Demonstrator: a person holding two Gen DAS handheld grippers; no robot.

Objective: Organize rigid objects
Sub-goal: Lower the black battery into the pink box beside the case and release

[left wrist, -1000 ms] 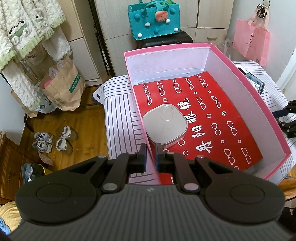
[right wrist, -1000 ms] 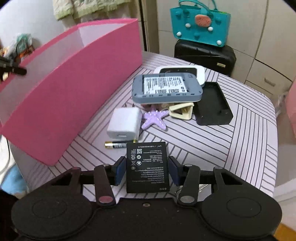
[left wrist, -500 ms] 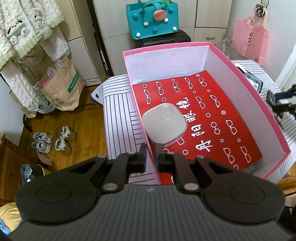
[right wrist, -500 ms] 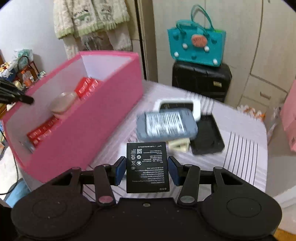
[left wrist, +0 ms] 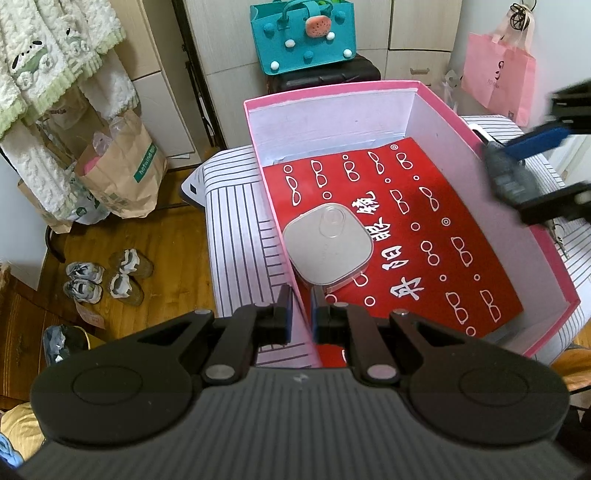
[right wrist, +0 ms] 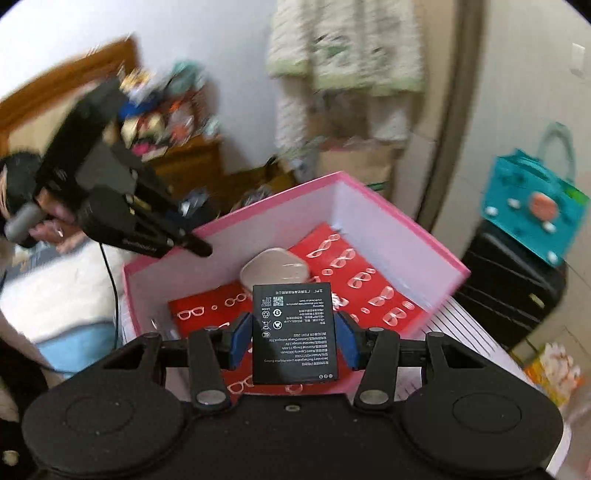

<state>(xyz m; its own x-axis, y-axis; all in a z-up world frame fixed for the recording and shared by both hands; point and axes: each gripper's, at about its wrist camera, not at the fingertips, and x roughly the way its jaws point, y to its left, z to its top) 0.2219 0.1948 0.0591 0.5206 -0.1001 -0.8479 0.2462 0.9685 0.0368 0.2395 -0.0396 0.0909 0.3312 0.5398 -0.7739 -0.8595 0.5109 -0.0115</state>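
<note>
Right wrist view: flat black battery [right wrist: 294, 328] with white print.

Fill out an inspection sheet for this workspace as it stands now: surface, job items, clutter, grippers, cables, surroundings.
Surface: striped tabletop carrying the pink box.
Job's things: pink box open, a red printed sheet lining its floor; a grey rounded case lies on the sheet by the near-left wall; a black battery is held over the box.
Clutter: nothing seen on the visible tabletop.
Grippers: left gripper clamped on the box's left wall; right gripper clamped on the battery.
Cables: a thin black cable hangs beside the box.
Surroundings: teal bag on a black suitcase, pink bag, paper bag, shoes on a wooden floor.
</note>
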